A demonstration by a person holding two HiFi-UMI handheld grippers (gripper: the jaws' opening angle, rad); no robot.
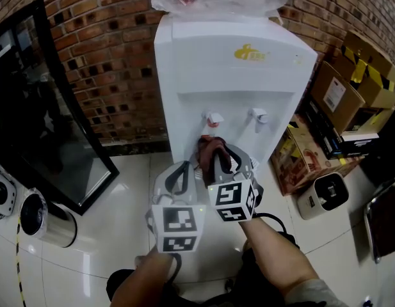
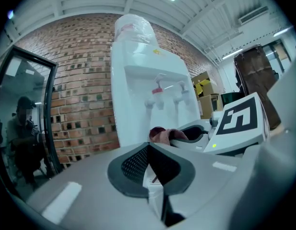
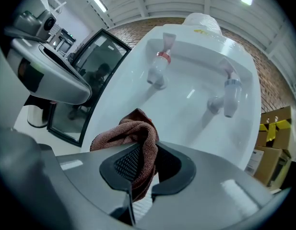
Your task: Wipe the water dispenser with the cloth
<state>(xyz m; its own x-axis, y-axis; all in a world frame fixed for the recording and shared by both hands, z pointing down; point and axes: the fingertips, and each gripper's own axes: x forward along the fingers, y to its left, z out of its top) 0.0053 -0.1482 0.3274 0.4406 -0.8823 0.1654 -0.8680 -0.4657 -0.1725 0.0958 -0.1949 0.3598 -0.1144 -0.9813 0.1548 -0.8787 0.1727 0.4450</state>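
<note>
Left of centre in the head view, my left gripper [image 1: 181,174] is clenched on nothing. Its own view shows the pads pressed together with nothing between them, so it has no part in this step and hangs beside the working hand.

Just to its right, the right gripper [image 1: 220,160] is grasping the cloth [image 1: 210,149]. In that gripper's view the brown fabric runs down between the pads, and a loose fold bunches above and to the left of the jaw tips. That fold sticks out ahead of the jaws, so it should reach the surface first.

The dispenser [image 1: 229,75] fills the centre of the head view, and the cloth sits in front of its lower recess, under the red tap [image 1: 214,118]. The second tap [image 1: 258,115] is further right. I cannot tell whether the cloth touches the white front yet.

I judge this to be the start of wiping: the cloth is held and presented, with strokes still to come. Next I'd press the fold flat against the panel and sweep across, steering the jaw tips clear of both taps.
</note>
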